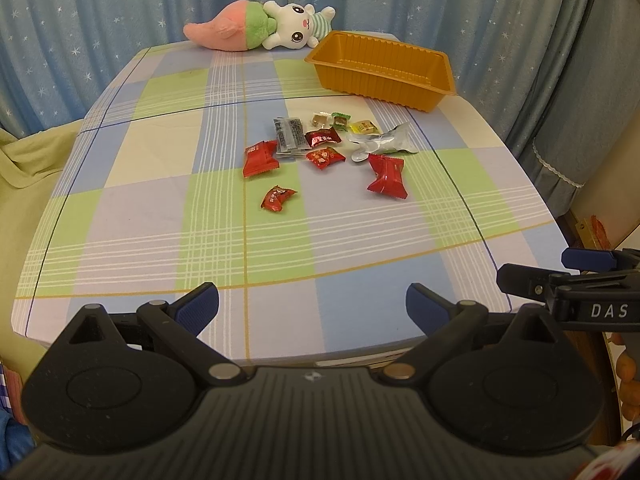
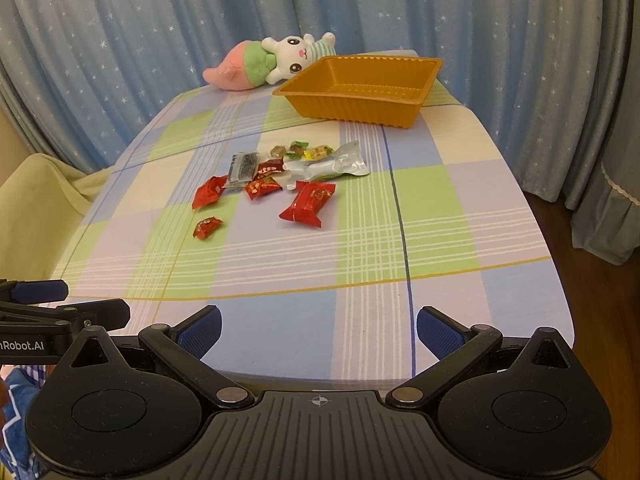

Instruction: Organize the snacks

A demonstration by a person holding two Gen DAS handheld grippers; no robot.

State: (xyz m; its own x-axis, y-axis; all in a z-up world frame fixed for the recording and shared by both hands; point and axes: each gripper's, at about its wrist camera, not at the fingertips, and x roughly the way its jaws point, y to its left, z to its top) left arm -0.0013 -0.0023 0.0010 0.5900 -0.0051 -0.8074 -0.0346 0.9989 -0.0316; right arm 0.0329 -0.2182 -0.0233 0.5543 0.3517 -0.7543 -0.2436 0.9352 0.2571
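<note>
Several wrapped snacks lie scattered mid-table: a big red pack (image 1: 386,175) (image 2: 308,204), a second red pack (image 1: 261,158) (image 2: 209,191), a small red candy (image 1: 277,198) (image 2: 207,227), a silver pouch (image 1: 386,142) (image 2: 332,165), a grey sachet (image 1: 289,133) (image 2: 243,166) and small green and yellow sweets (image 1: 362,126) (image 2: 316,152). An empty orange tray (image 1: 416,88) (image 2: 360,110) stands behind them. My left gripper (image 1: 312,308) is open above the table's near edge, nothing in it. My right gripper (image 2: 319,332) is open too, also over the near edge.
A plush rabbit with a pink carrot (image 1: 260,26) (image 2: 272,60) lies at the table's far edge against the blue star curtain (image 1: 100,12). The checked tablecloth (image 1: 160,220) covers the table. A pale green cloth (image 1: 24,184) hangs at the left.
</note>
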